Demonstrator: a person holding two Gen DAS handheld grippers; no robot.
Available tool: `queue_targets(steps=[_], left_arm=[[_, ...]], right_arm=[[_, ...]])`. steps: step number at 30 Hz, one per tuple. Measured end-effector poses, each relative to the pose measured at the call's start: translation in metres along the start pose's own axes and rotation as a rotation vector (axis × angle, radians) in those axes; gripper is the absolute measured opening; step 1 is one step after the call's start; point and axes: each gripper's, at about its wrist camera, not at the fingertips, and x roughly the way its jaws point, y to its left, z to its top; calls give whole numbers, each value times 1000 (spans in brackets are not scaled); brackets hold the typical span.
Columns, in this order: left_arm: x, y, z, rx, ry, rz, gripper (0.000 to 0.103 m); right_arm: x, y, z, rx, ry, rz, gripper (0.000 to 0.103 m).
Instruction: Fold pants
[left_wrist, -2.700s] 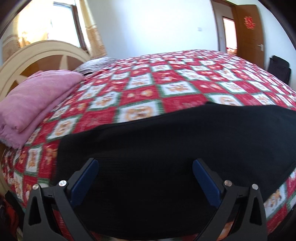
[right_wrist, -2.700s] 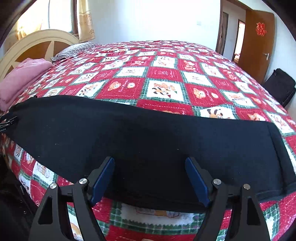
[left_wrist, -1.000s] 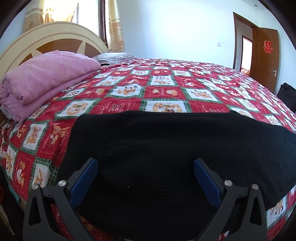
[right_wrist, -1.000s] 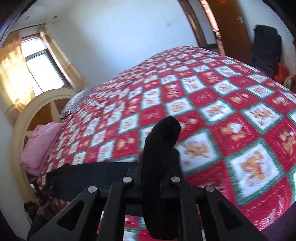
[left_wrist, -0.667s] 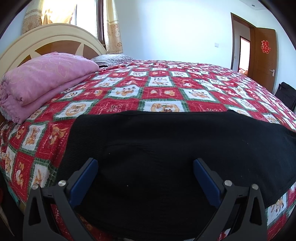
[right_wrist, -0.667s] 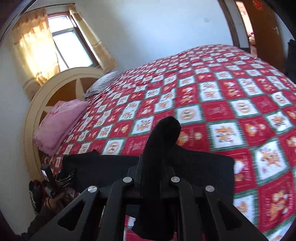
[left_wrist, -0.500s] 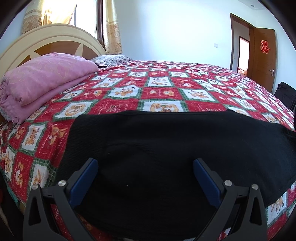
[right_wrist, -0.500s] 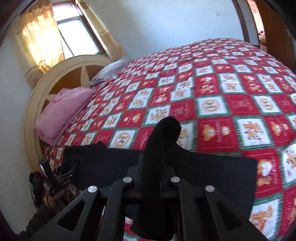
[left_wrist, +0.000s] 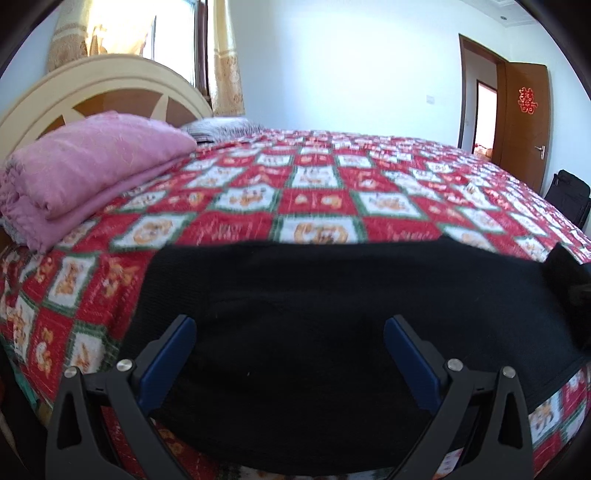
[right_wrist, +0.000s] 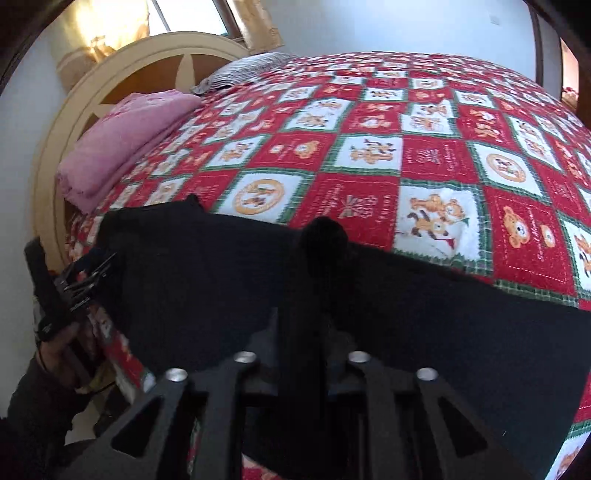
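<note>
Pants leg carried over, right gripper loosening.

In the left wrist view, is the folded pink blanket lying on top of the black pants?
No, the pink blanket sits by the headboard, apart from the black pants, with bedspread between them.

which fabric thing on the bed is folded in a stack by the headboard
The pink blanket, folded thick beside the headboard; the black pants lie spread flat along the near edge.

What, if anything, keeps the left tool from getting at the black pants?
Probably nothing, so yes: the left tool hangs open right over the black pants spread on the bedspread, with nothing between them.
</note>
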Motion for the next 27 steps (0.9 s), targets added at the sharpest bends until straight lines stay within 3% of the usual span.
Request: queue_targets(steps=[1,2,5,8,13,16,20,22,27], left_arm=[[-4,-3,4,8,-10,-13,103],[-8,-7,7,20,-19,-29,103],[-18,-30,19,65,-33,-87,103],[-25,-59,26,104,-36,-177,103],[-18,-123,35,193,8,-310,103],[-11,-162,36,272,33,-375,103],[2,-188,35,302,68,-365,103],[7,-189,34,307,66,-302,103],[7,-158,34,182,67,-284,103]], right_arm=[[-8,1,-2,-1,-11,39,73],[-18,1,-5,-12,-25,67,73],[-50,-10,-15,-25,-68,25,73],[-84,-47,-26,55,-105,8,73],[-136,-122,-53,244,-212,-126,73],[-149,-141,-67,291,-251,-199,73],[-137,-104,-69,115,-228,-219,73],[-117,-71,-66,-1,-198,-198,70],[-60,2,-56,-242,-137,-139,64]])
